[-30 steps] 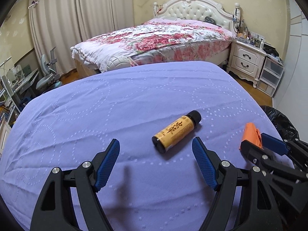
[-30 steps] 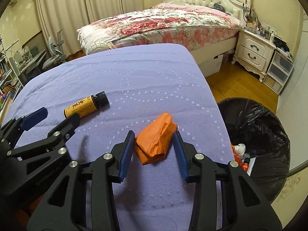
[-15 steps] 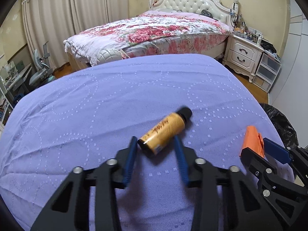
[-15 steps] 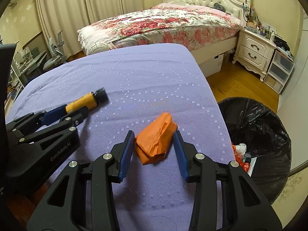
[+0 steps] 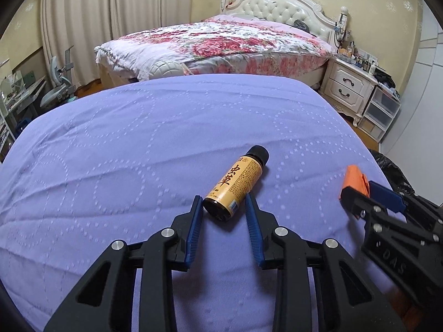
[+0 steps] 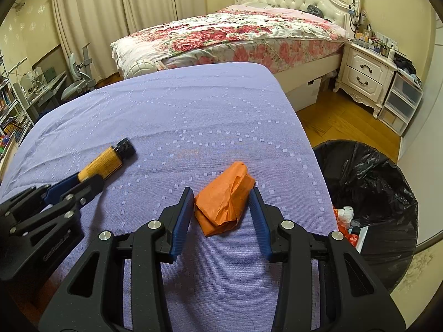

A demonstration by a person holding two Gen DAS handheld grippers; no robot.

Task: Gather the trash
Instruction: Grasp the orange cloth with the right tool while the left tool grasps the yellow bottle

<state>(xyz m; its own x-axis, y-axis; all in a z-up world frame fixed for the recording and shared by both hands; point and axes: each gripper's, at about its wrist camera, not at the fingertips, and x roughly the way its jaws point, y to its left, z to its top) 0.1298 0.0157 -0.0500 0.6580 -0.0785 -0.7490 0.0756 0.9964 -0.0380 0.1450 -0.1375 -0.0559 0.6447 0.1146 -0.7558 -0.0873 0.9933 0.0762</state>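
A small orange bottle with a black cap lies on the purple tablecloth. My left gripper is shut on the bottle's base, a blue pad on each side; it also shows in the right wrist view. A crumpled orange paper lies near the table's right edge. My right gripper is shut on the paper, which also shows in the left wrist view. Both things rest on the cloth.
A bin with a black bag stands on the floor right of the table, trash inside. Beyond the table are a floral bed, a white nightstand and plastic drawers. A desk and chair stand at left.
My left gripper moved forward and its jaws closed from wide open onto the bottle's base. My right gripper stayed on the orange paper.
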